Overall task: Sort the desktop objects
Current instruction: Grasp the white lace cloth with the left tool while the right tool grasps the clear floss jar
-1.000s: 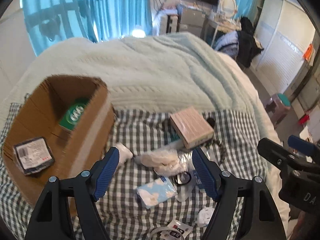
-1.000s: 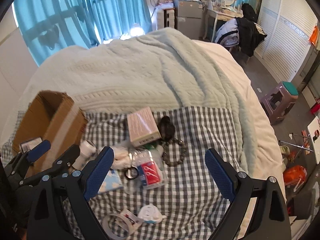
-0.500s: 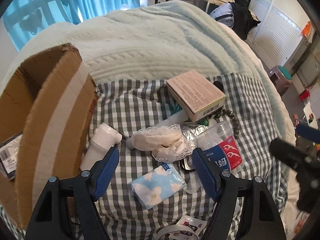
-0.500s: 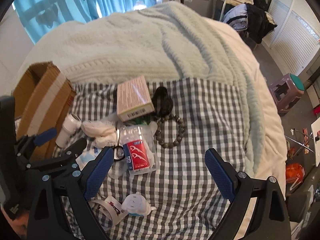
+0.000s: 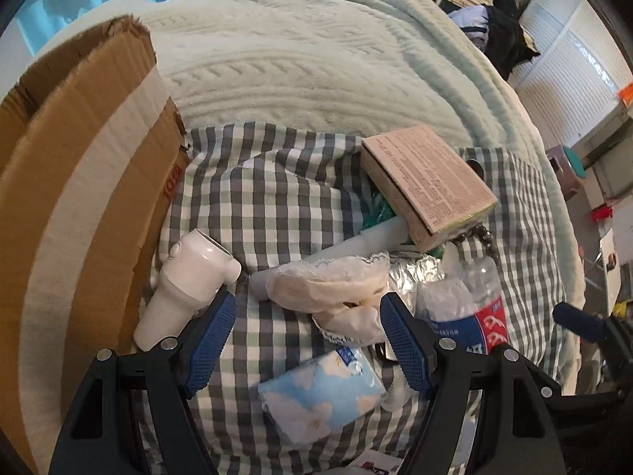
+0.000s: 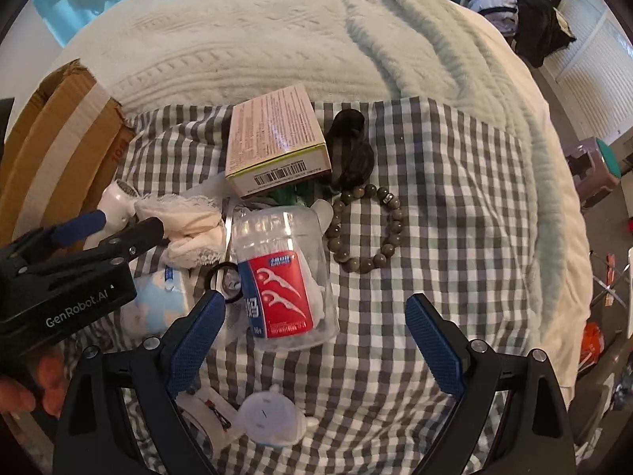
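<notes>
A pile of small objects lies on a checked cloth point(image 5: 277, 198). My left gripper point(image 5: 308, 340) is open and empty, low over cream lace fabric point(image 5: 328, 289) and a blue tissue pack point(image 5: 320, 396). A white torch-like device point(image 5: 186, 281) lies by its left finger. My right gripper point(image 6: 316, 340) is open and empty over a clear floss-pick tub with a red label point(image 6: 281, 277). A pink printed box point(image 6: 273, 142) point(image 5: 427, 182) and a bead bracelet point(image 6: 368, 229) lie beyond.
An open cardboard box point(image 5: 79, 182) stands at the left on the cloth. A black object point(image 6: 350, 150) lies by the pink box. Tape roll point(image 6: 205, 415) and a white round case point(image 6: 269, 415) lie near my right gripper. A pale green blanket point(image 6: 316, 31) covers the bed behind.
Both grippers have moved down and forward toward the pile. The left one has swung right, away from the cardboard box's inside. Both stay open.
</notes>
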Demonstrator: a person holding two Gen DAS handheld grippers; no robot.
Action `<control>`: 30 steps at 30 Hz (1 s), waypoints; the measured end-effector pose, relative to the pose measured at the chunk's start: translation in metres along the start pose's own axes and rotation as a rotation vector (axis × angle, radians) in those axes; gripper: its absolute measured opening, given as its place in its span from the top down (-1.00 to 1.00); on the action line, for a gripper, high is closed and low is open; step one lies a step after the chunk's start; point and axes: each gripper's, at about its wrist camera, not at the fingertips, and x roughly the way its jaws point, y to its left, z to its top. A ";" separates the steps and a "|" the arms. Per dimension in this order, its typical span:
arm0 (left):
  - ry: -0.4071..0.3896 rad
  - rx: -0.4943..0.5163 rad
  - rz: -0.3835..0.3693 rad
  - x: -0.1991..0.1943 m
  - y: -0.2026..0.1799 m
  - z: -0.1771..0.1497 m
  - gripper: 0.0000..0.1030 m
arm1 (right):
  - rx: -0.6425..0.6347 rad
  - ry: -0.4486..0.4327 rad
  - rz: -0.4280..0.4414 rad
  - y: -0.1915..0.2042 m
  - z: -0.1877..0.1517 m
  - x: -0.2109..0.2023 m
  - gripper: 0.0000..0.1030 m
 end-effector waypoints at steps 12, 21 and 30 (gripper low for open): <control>0.001 0.064 0.006 0.019 -0.002 0.006 -0.51 | -0.013 0.043 -0.006 0.006 0.009 0.030 -0.63; 0.053 0.113 -0.033 0.031 -0.010 0.003 0.47 | -0.020 0.090 -0.020 0.010 0.011 0.047 -0.32; 0.024 0.152 -0.041 0.019 -0.020 0.004 0.82 | 0.004 0.088 0.009 -0.004 0.009 0.036 -0.25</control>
